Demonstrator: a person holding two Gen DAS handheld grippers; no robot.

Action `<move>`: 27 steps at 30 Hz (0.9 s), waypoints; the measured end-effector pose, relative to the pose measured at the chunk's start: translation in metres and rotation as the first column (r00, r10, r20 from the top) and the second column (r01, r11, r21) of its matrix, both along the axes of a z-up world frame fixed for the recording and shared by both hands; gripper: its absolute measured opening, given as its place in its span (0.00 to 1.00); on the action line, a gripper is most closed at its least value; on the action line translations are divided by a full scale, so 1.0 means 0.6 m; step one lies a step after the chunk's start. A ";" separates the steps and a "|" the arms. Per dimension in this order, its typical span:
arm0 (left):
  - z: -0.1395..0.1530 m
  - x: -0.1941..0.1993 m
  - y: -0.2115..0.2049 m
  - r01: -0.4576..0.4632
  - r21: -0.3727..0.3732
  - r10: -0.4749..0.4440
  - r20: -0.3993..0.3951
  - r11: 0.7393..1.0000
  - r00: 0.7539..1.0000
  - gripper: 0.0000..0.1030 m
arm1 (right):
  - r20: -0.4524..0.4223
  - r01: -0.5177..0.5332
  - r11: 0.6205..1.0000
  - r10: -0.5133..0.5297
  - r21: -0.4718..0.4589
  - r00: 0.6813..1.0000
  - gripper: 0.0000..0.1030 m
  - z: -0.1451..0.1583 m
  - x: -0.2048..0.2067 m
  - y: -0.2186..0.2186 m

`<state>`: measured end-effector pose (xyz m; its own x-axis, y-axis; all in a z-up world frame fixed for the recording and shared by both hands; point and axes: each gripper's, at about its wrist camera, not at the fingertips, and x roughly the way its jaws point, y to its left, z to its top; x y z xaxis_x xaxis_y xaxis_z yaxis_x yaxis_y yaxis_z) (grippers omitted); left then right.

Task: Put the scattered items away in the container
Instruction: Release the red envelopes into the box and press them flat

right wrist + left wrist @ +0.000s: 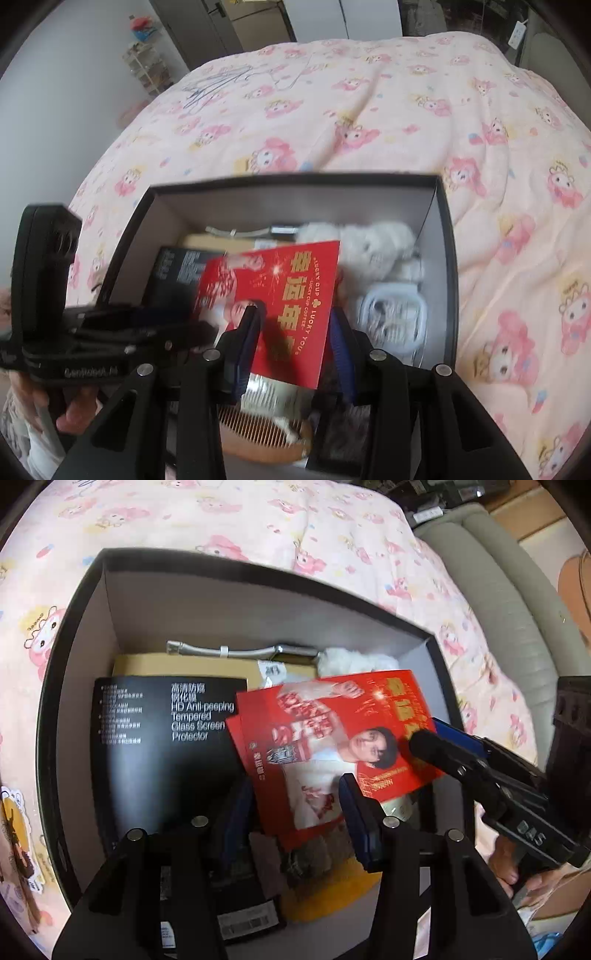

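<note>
Pinching the red card (291, 306) at its near corner, the right claw (291, 332) holds it over the black box (448, 258) on the bed (332, 110); the left claw (295, 812) hangs spread and empty. Next, I judge: lower, release. Legible: "LUCKY CUP COFFEE", and a black packet (166, 731) reading "HD Anti-peeping Tempered Glass Screen Protector".

Box (445, 258) open-topped; red card (295, 295) slants over contents, blocking middle; bedspread (369, 122) beyond bare.
</note>
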<state>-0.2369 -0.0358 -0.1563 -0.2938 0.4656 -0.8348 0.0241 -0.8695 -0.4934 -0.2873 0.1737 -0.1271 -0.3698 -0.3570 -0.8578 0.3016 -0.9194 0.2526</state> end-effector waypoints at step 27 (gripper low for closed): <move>0.002 -0.029 0.004 -0.016 0.003 0.016 -0.003 1.000 1.000 0.54 | 0.226 -0.070 0.992 0.093 -0.105 0.970 0.37 -0.063 -0.007 -0.017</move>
